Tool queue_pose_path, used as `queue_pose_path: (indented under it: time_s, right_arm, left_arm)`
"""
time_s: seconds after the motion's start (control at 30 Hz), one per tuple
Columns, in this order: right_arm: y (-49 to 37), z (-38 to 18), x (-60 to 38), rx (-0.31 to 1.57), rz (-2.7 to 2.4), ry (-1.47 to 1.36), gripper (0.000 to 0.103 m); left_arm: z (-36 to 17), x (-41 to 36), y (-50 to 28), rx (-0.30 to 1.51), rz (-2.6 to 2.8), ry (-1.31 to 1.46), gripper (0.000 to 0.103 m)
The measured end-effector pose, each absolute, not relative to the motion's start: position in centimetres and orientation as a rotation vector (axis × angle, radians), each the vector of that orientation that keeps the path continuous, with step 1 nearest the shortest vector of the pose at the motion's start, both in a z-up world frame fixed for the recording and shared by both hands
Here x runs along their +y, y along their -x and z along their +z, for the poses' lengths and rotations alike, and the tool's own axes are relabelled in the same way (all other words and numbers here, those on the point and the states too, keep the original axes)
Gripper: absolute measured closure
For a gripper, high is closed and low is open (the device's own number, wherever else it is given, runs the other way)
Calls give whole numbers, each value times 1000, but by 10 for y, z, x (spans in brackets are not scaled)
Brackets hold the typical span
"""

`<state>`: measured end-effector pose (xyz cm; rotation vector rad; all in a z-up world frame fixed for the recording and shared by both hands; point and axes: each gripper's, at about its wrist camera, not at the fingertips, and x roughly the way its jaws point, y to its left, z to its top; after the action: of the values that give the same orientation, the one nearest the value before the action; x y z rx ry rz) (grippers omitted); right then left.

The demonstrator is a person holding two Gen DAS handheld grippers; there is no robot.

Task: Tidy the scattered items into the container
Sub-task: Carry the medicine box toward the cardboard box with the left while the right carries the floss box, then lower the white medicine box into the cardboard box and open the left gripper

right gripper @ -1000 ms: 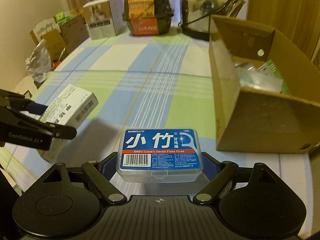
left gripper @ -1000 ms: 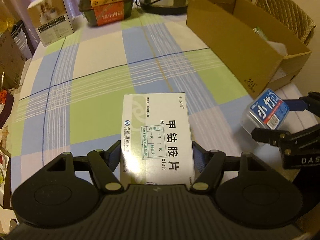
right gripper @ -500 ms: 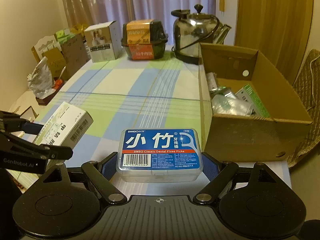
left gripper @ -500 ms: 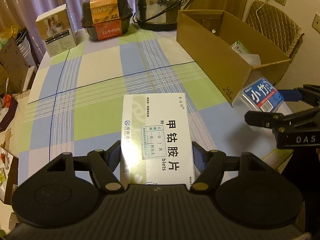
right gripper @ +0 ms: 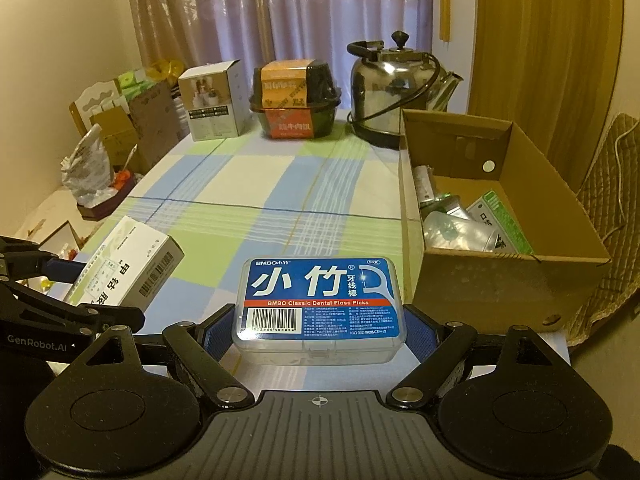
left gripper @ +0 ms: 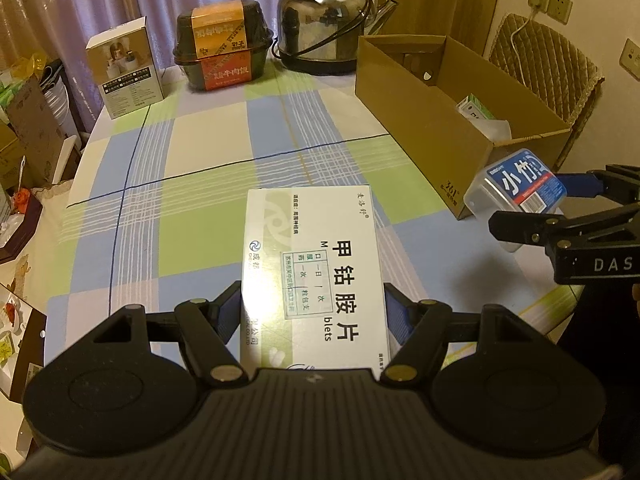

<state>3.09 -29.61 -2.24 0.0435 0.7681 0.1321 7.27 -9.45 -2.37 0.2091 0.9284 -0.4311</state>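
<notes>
Grippers holding items above checked tablecloth

Left gripper (left gripper: 314, 312) clamps a white medicine box (left gripper: 314, 264) between its fingers; right gripper (right gripper: 320, 330) clamps a blue-labelled floss pick case (right gripper: 319, 304). Both items are held clear of the tablecloth (right gripper: 256, 184). Cardboard box (right gripper: 560, 216), partly filled, stands at 2 o'clock in the right wrist view; kettle (right gripper: 394, 92) at 12 o'clock

Curtains (right gripper: 280, 20): mauve, drawn, filling the far wall behind the table.
Side wall (right gripper: 60, 40): plain cream, on the left in the right wrist view.
Wooden panel (right gripper: 540, 60): warm brown, right of the curtains.
Wall sockets (left gripper: 550, 2): white pair, with a cable plugged in.
Chair (left gripper: 544, 72): quilted tan cover on the backrest.
Table (right gripper: 248, 192): covered in blue, green and cream check cloth.
Light: dim, yellowish.
</notes>
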Motion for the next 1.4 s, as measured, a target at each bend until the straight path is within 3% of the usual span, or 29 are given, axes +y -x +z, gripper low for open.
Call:
queue_pose_path:
  time_s: [0.47,1.4]
  right_arm:
    - [-23,-5,-320,726,78,-68,16]
    - [-74,23,-464,640,-121,-98,16]
  left_arm:
    - [-13,-122,-84,901,-500,-201,36]
    - [36,-302,-194,764,-734,-197,36]
